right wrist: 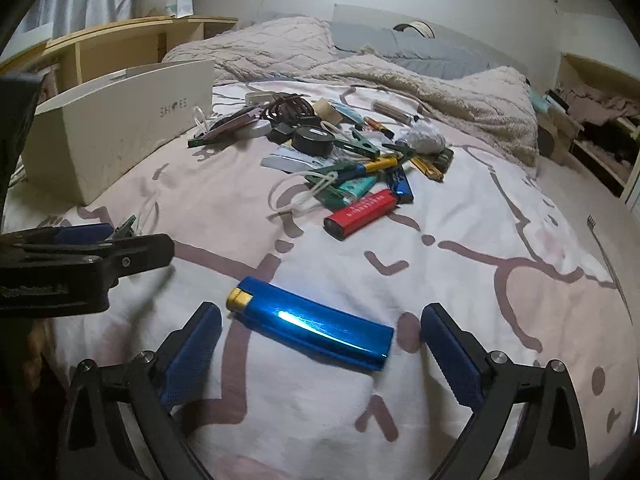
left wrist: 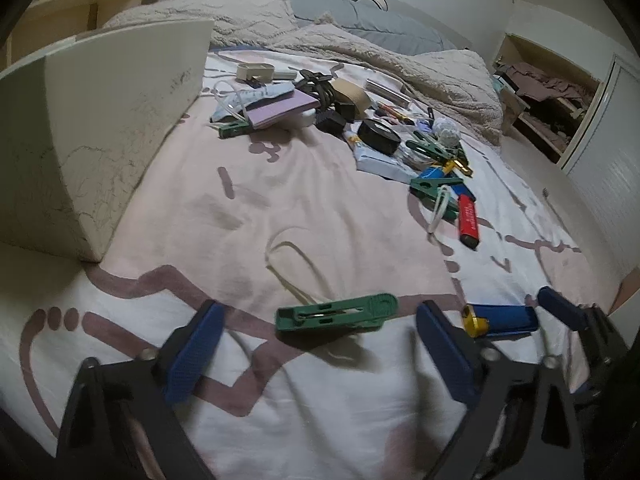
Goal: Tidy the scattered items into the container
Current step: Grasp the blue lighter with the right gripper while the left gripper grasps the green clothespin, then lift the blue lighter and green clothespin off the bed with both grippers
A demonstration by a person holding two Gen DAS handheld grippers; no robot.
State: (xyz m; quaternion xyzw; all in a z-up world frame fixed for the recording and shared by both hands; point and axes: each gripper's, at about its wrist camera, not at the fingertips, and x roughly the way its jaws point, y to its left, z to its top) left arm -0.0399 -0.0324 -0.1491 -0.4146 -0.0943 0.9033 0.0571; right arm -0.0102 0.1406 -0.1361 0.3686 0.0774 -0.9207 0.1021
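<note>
1. The white box (left wrist: 108, 120) stands on the bed (left wrist: 240, 208) at the far left; only its outer walls show, so what lies inside cannot be told. In the right wrist view the same box (right wrist: 120, 128) carries faint lettering on its long side.
2. The left tool (left wrist: 316, 344) has its jaws apart, with a green clothes peg (left wrist: 338, 314) lying between them on the sheet; the pads do not touch it.
3. The peg's long axis runs left to right across the view, its rounded end to the right and its forked end to the left. A pale cord loop (left wrist: 288, 264) trails from it toward the far side.
4. The right tool (right wrist: 320, 344) also has its jaws apart, with a blue lighter (right wrist: 312, 328) lying between them, free of both pads.
5. The lighter's long axis runs from near right to far left, slightly slanted, with its yellow cap at the left end.
6. In the left wrist view the same blue lighter (left wrist: 500, 320) lies just right of the peg, between the pads of the right tool (left wrist: 486, 314).
7. A red lighter (right wrist: 360, 214) lies farther off, slanted, at the near edge of the pile.
8. The pile (right wrist: 340, 152) of small items sits in the far middle of the bed: more pegs, a roll of black tape (right wrist: 312, 140), lighters and cords, all outside the box.
9. A beige blanket (right wrist: 440, 92) is bunched at the far right.
</note>
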